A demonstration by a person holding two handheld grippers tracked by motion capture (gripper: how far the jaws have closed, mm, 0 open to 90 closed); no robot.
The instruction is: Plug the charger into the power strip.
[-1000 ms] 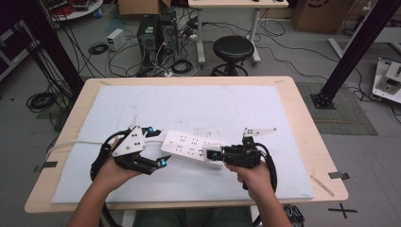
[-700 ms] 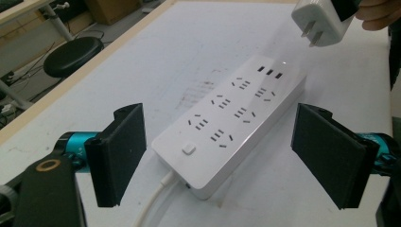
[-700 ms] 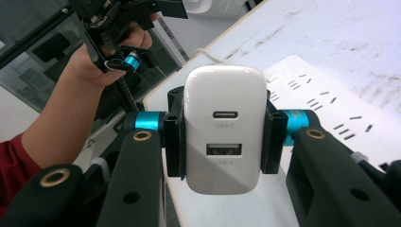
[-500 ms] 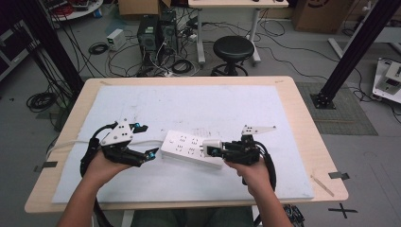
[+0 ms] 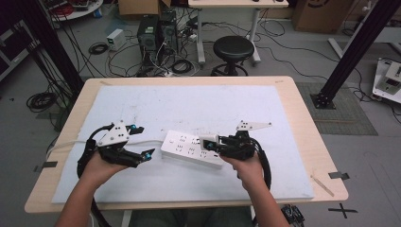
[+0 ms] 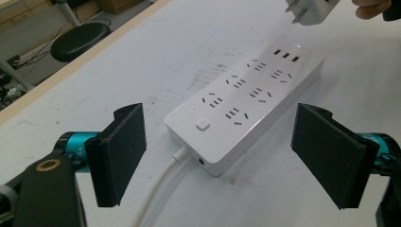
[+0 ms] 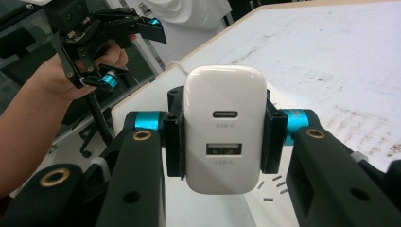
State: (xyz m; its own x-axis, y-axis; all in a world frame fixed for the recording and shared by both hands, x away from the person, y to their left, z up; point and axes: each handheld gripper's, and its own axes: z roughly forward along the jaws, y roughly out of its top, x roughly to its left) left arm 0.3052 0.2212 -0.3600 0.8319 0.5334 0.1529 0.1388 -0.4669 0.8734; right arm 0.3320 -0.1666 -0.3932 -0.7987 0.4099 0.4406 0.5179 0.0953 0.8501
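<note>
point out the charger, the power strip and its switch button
charger (image 7: 223, 127): right gripper view, its port face.
power strip (image 6: 246, 101): left gripper view, its socket top.
switch button (image 6: 203, 126): left gripper view, its middle.

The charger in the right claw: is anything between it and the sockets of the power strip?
Nothing visible. The charger, clamped in the right claw, hangs above the far end of the power strip, whose sockets lie bare. The open left claw stays off its cable end.

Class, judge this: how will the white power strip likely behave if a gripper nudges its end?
The power strip lies flat and low, so it probably slides rather than tips. Its smooth shell looks stiff but maybe slippery. Its cable looks floppy and may drag.
</note>
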